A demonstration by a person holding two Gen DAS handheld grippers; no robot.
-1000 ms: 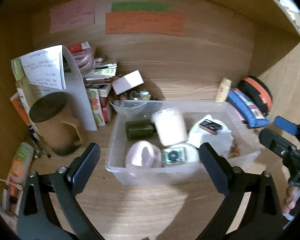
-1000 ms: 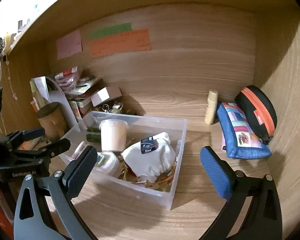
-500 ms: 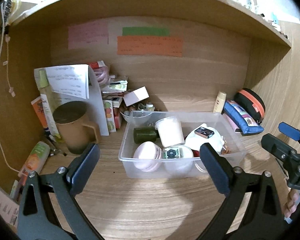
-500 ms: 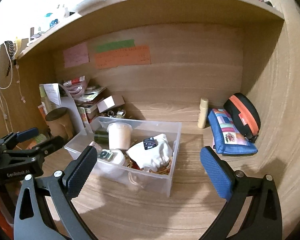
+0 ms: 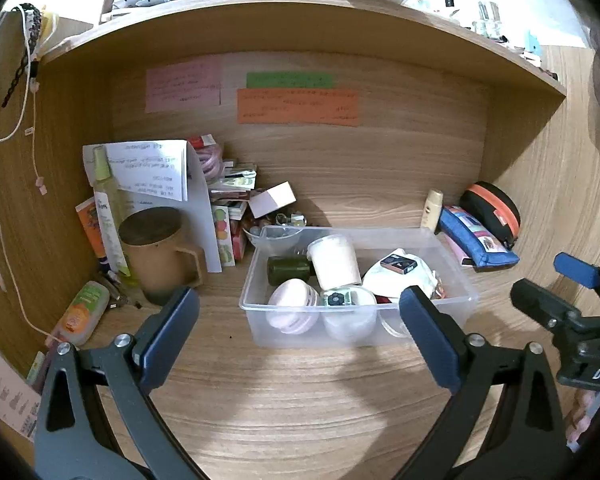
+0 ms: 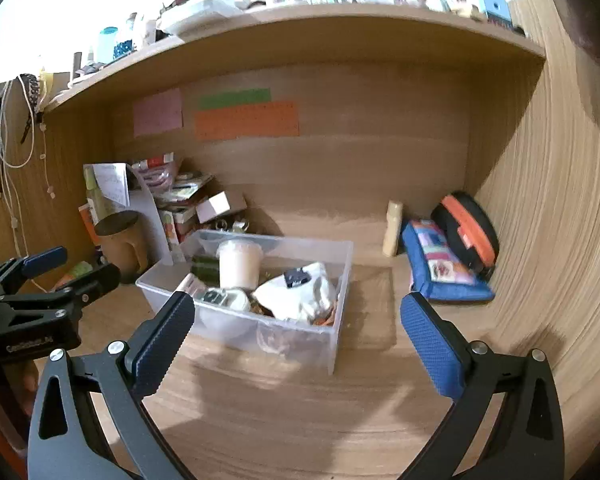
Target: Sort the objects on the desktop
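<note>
Both hand-held grippers, left (image 5: 296, 332) and right (image 6: 296, 336), gape wide, empty; the clear plastic box (image 5: 356, 320) sits straight ahead, nearer the left.

black gripper (image 5: 298, 334) frames, blue textured pads (image 6: 430, 330), silver screws.

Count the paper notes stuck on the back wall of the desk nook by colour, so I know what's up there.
Pink note: 1
Green note: 1
Orange note: 1
Total: 3
</note>
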